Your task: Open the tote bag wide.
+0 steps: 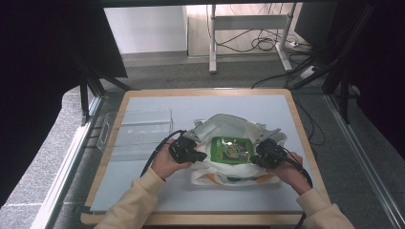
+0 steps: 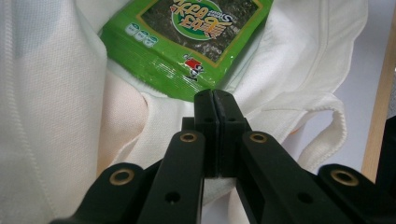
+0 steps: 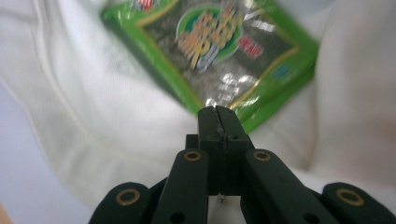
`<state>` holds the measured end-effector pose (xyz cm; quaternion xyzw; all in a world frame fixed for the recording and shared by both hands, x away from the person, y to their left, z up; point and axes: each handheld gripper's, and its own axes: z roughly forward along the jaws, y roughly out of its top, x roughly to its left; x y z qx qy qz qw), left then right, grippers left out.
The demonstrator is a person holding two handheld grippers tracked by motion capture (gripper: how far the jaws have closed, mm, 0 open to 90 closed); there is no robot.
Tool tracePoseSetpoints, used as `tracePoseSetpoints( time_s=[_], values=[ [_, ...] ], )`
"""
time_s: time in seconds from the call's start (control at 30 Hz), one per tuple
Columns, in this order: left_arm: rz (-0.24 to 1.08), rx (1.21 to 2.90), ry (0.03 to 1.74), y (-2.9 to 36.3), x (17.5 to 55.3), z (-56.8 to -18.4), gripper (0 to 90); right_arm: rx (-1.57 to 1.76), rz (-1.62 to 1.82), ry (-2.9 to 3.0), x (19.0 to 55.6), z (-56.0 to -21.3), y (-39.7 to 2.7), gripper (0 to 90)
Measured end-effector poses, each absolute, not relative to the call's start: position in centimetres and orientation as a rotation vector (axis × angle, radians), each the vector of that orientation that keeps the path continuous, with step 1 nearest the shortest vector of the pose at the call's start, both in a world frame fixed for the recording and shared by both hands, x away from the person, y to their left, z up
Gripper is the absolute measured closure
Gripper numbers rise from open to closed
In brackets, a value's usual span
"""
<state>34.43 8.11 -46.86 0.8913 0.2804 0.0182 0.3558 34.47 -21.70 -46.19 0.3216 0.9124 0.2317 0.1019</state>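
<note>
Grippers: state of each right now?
Left gripper: shut, holding nothing, tips at the white cloth bag.
Right gripper: shut, empty, beside the green seaweed snack packet.

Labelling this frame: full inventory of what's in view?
table: 1, grey top with wood rim, centre.
bag: 1, white cloth, on the table right of centre.
packet: 1, green snack pack, lying on the bag between the grippers.
bin: 1, clear plastic, left part of the table.
desk frame: 1, pale, on the floor behind the table, cables by it.
left gripper: 1, black, jaws shut, at the bag's left side.
right gripper: 1, black, jaws shut, at the bag's right side.
sleeves: 2, cream, bottom edge.
</note>
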Motion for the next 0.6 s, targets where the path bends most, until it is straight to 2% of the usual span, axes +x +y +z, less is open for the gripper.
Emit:
tracePoseSetpoints(
  time_s=[0.6],
  values=[
    [0.04, 2.317, 0.727, 7.9, 34.4, -47.3, 89.7, 0.98, 0.607, 2.742, 32.3, -48.1, -22.9, 89.4]
  ],
)
